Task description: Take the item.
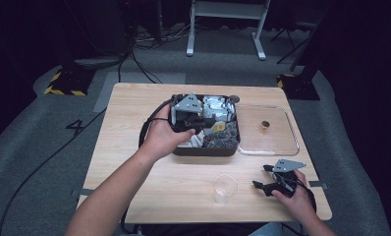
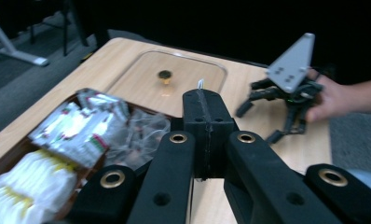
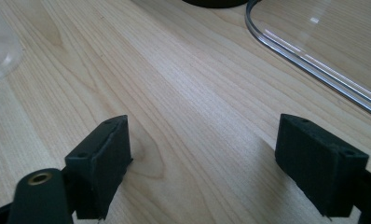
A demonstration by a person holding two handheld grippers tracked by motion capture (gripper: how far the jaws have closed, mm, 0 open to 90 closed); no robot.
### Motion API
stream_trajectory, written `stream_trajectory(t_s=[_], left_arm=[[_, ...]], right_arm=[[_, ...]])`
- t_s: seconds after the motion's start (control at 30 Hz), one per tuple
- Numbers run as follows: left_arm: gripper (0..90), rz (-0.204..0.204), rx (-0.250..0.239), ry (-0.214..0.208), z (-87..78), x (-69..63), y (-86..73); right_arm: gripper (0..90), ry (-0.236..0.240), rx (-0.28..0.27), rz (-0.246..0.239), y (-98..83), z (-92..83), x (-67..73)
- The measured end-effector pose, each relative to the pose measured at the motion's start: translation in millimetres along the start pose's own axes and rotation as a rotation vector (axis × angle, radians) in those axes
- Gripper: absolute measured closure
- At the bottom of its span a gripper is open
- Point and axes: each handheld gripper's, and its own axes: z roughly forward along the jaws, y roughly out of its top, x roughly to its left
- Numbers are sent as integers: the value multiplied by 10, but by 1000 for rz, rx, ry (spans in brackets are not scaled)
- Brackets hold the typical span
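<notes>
My left gripper (image 1: 207, 123) hangs over a dark box (image 1: 203, 150) of small packets, held by a hand. Along its own view, the left gripper (image 2: 207, 100) has its jaws pressed together, and a thin white sliver (image 2: 201, 84) pokes out between the pads at the tip. Below it lie silver packets (image 2: 81, 126) and white packets (image 2: 30, 182). My right gripper (image 1: 261, 176) rests near the table's front right with its jaws wide apart. The right gripper (image 3: 202, 140) has bare wood between its pads. It also shows as the far gripper (image 2: 258, 124) beyond the left jaws.
A clear lid (image 1: 282, 147) with a small brass knob (image 1: 265, 125) lies flat on the table, right of the box. A clear plastic cup (image 1: 225, 188) stands upright near the front edge, left of the right gripper. Cables and a desk frame sit on the floor beyond.
</notes>
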Motion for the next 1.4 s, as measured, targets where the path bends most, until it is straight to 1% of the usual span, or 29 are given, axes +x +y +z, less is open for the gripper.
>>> stream_trajectory(t_s=[0.03, 0.07, 0.13, 0.2, 0.23, 0.27, 0.37, 0.4, 0.47, 0.5, 0.53, 0.57, 0.67, 0.7, 0.8, 0.87, 0.9, 0.97, 1.0, 1.07, 1.13, 1.23, 1.27, 1.33, 1.4], left_arm=[[900, 16, -5, -24, 8, -83, -9], [900, 16, -5, -24, 8, -83, -9], [900, 36, -14, -54, 32, -210, -36], [900, 54, -12, -77, 72, -301, -68], [900, 54, -12, -77, 72, -301, -68], [900, 71, -9, -102, 113, -398, -101], [900, 90, -16, -138, 170, -534, -139], [900, 90, -16, -138, 170, -534, -139], [900, 97, -21, -163, 205, -613, -163], [900, 108, -21, -175, 231, -660, -182], [900, 108, -21, -175, 231, -660, -182], [900, 107, -23, -179, 245, -687, -197], [900, 111, -26, -202, 283, -747, -242], [900, 111, -23, -213, 309, -785, -277], [900, 113, -21, -222, 335, -815, -316], [900, 101, -23, -240, 381, -855, -383], [900, 101, -23, -240, 381, -855, -383], [900, 93, -26, -255, 438, -875, -459], [900, 93, -26, -255, 438, -875, -459], [900, 73, -27, -262, 499, -876, -532], [900, 69, -23, -248, 536, -871, -573], [900, 65, -21, -241, 576, -866, -610], [900, 61, -22, -236, 619, -865, -648], [900, 66, -22, -230, 661, -862, -689], [900, 57, -26, -227, 697, -854, -735]], right_arm=[[184, 0, 0, 0, 0, 0, 0], [184, 0, 0, 0, 0, 0, 0], [184, 0, -1, 0, 0, 1, 0], [184, 0, 0, 0, 0, 0, 0], [184, 0, 0, 0, 0, 0, 0], [184, 0, 0, 1, 0, 0, 1], [184, 0, 0, 0, 0, 0, 0], [184, 0, 0, 0, 0, 0, 0], [184, 0, -1, 0, 0, 1, 1], [184, 0, -1, 0, 0, 1, 1], [184, 0, -1, 0, 0, 1, 1], [184, 0, -1, 0, 0, 1, 1], [184, 0, -1, 0, 0, 0, 1], [184, 0, -1, 0, 0, 0, 1], [184, 0, 0, 2, 0, 0, 2], [184, 0, -1, -1, 0, 1, 0], [184, 0, -1, -1, 0, 1, 0], [184, 0, -2, 1, 0, 1, 1], [184, 0, -2, 1, 0, 1, 1], [184, 0, -2, 1, 0, 1, 1], [184, 0, -1, -1, 0, 1, 0], [184, 0, 0, 0, 0, 0, 1], [184, 0, 0, 0, 0, 0, 0], [184, 0, 0, 0, 0, 0, 1], [184, 0, -1, 0, 0, 1, 1]])
